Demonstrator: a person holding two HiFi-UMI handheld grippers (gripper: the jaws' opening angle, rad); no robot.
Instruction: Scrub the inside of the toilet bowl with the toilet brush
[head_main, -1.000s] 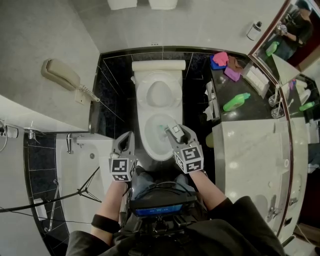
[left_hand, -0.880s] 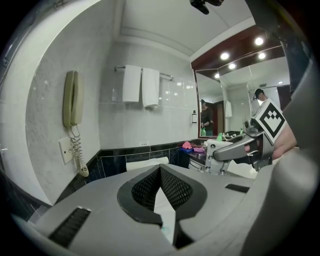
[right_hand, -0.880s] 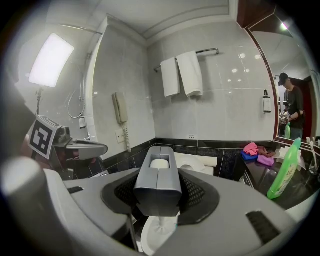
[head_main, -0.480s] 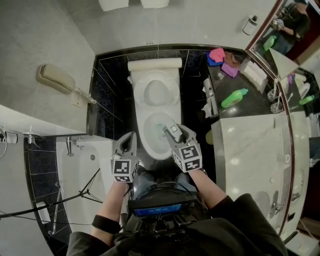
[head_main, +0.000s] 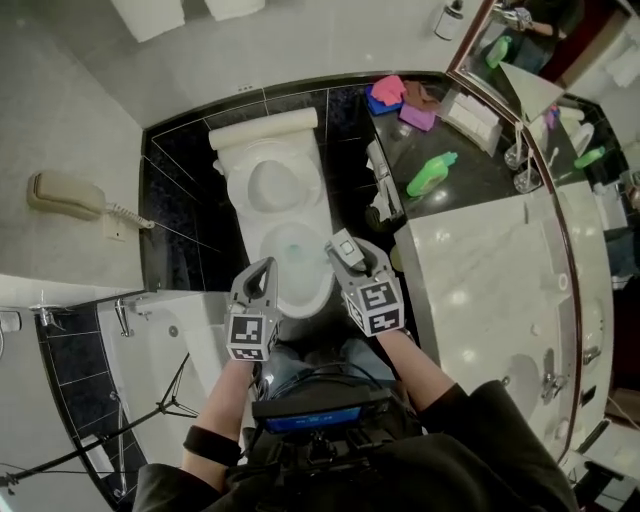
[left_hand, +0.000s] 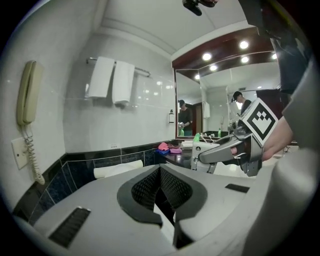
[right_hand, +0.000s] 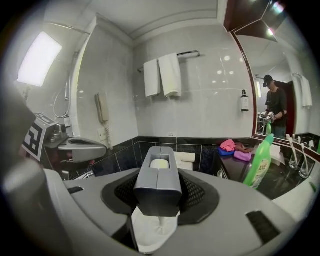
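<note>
The white toilet bowl (head_main: 262, 235) stands open, its lid (head_main: 270, 185) raised against the cistern. My right gripper (head_main: 345, 250) hangs over the bowl's right rim, shut on the grey, blocky handle of the toilet brush (right_hand: 158, 175). A thin white shaft runs down from the handle; the brush head is hidden. In the right gripper view the handle fills the gap between the jaws of the right gripper (right_hand: 160, 196). My left gripper (head_main: 262, 270) is over the bowl's near left rim, and the left gripper (left_hand: 161, 187) looks shut with nothing held.
A dark counter to the right carries a green bottle (head_main: 430, 175) and pink, blue and purple cloths (head_main: 400, 95); a marble top (head_main: 480, 290) lies nearer. A wall phone (head_main: 65, 190) and a bathtub (head_main: 170, 340) are on the left. Towels (right_hand: 162, 75) hang behind the toilet.
Both grippers have slid to the right across the toilet; the right one, with the brush, went from over the bowl's middle to its right rim. The greenish brush head no longer shows.
</note>
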